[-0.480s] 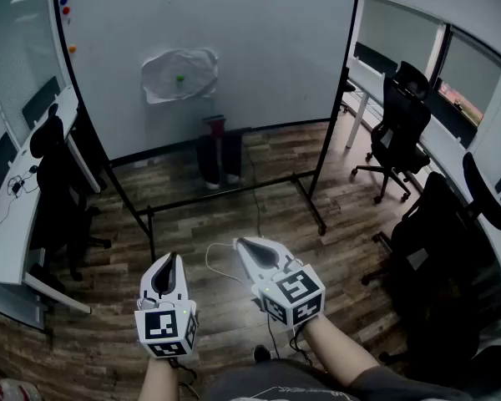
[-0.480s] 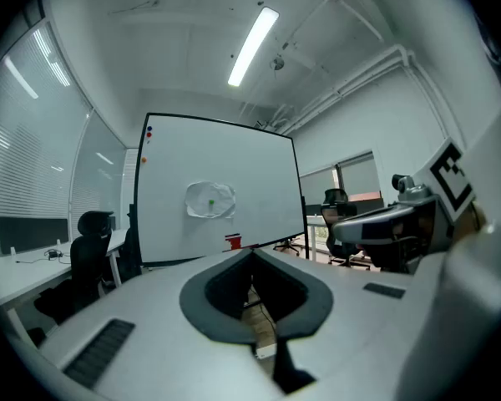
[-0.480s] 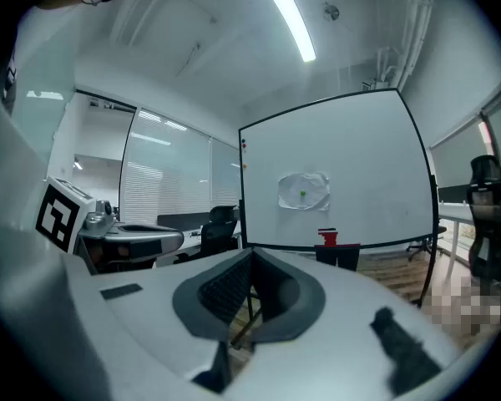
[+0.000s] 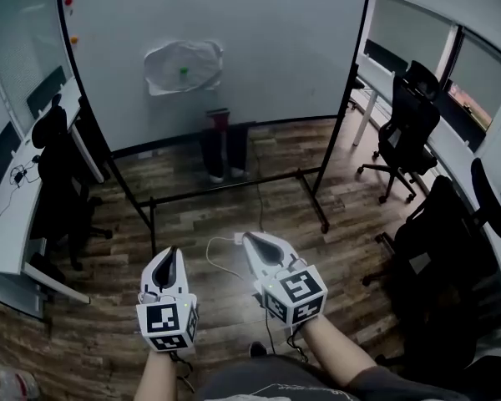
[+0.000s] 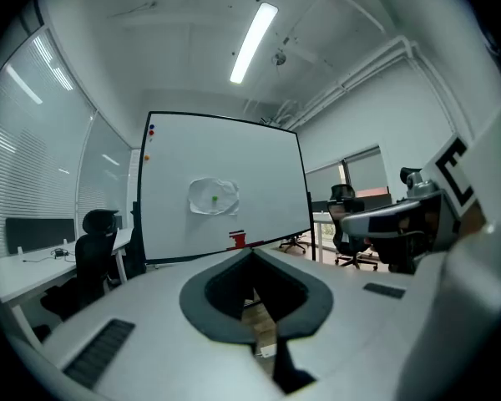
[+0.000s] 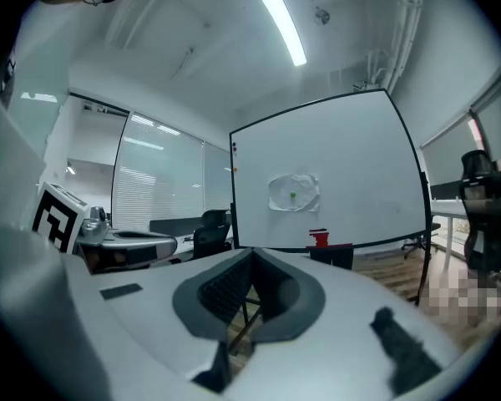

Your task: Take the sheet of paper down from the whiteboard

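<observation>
A crumpled white sheet of paper (image 4: 182,67) hangs on the whiteboard (image 4: 275,48), pinned by a small green magnet (image 4: 183,71). It also shows in the left gripper view, paper (image 5: 213,197), and in the right gripper view, paper (image 6: 294,192). Both grippers are held low and well back from the board, pointing toward it. My left gripper (image 4: 169,253) is shut with nothing in it, and my right gripper (image 4: 248,239) is shut and empty too. The jaws meet in each gripper view, left gripper (image 5: 252,254), right gripper (image 6: 252,256).
The whiteboard stands on a black wheeled frame (image 4: 234,195) over wood flooring. A red object (image 4: 218,117) rests on its tray. Coloured magnets (image 4: 67,2) sit at its top left. Black office chairs (image 4: 409,132) and desks (image 4: 17,199) line both sides. A white cable (image 4: 221,253) lies on the floor.
The view has shifted slightly toward the whiteboard. Both grippers keep their shut pose, about the same place in the view.
</observation>
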Available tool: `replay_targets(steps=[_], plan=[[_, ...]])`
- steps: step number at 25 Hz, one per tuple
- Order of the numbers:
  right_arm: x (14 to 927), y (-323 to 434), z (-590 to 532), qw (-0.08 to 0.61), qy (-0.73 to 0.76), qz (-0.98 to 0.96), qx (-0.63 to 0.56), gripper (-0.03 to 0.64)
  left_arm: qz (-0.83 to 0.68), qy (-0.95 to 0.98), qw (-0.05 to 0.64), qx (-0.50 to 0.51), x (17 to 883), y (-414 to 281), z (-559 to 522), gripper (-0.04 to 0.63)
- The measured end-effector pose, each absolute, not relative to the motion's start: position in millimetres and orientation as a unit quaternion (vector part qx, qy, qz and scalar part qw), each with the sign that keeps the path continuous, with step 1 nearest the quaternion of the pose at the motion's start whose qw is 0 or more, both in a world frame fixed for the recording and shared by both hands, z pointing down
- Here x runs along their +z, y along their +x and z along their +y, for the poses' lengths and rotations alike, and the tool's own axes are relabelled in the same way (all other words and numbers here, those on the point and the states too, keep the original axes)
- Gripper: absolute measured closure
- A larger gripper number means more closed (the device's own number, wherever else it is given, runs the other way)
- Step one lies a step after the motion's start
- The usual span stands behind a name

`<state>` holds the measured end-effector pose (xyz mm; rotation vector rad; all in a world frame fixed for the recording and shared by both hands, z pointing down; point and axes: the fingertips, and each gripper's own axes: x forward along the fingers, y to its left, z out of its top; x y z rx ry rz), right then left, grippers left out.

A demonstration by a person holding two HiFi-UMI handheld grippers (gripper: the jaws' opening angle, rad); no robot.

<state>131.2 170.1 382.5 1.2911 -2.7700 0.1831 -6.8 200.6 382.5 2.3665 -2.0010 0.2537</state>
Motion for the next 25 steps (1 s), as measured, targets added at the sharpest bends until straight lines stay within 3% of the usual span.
replay_targets(steps=[11,25], plan=[[375.1,150.4,152.9,-0.009,0.411,-0.911,-0.002,0.594,-0.65,0.756,0.004,0.072,382.6,13.4,183.2,0.58],[437.2,108.4,77.8,0.098,0.434,-0.895,0.045,0.592,-0.626,0.775,0.04,0.075,421.5,-30.0,115.9,0.58]])
